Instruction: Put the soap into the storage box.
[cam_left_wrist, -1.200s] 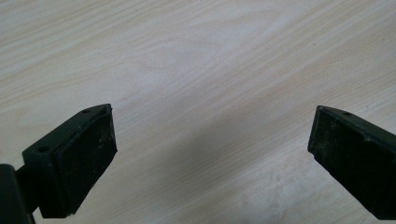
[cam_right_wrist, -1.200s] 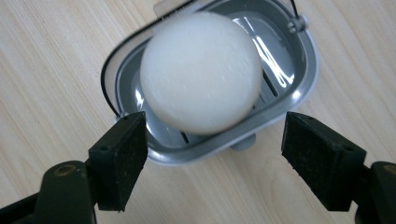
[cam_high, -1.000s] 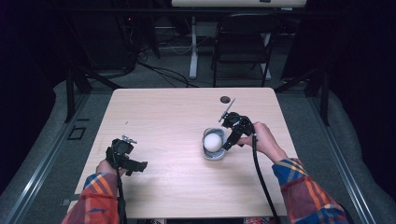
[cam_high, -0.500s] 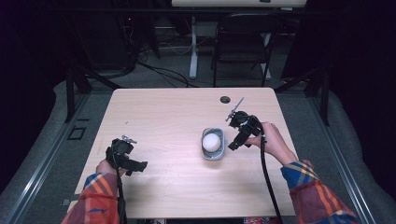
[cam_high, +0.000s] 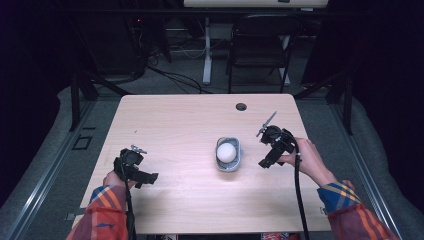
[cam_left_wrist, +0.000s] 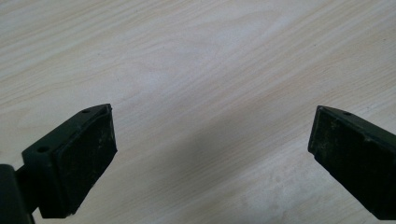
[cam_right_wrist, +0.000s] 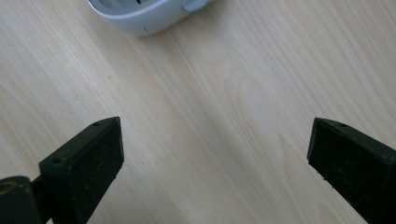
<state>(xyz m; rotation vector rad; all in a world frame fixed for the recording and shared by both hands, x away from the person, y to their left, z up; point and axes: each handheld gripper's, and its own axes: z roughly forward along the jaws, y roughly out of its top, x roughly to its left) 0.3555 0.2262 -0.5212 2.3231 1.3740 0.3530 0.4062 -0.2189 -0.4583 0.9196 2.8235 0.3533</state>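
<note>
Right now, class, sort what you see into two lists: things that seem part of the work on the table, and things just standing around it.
Seemingly part of the work:
- grey container holding a white ball
- right gripper, jaws open, beside it
- left gripper, jaws open, over bare table

Just standing about:
- black chair behind the table
- floor cables

High view: the table (cam_high: 175, 130) is brightly and evenly lit from above; the surroundings fall to near black. The picture is soft, with fine detail smeared. A pale sheen lies on the wood near the bowl (cam_high: 229, 154).

Left gripper view: the wood grain is sharp, and a soft diffuse shadow lies between the jaws.

Right gripper view: exposure is bright and even; the close jaws are slightly blurred.
</note>
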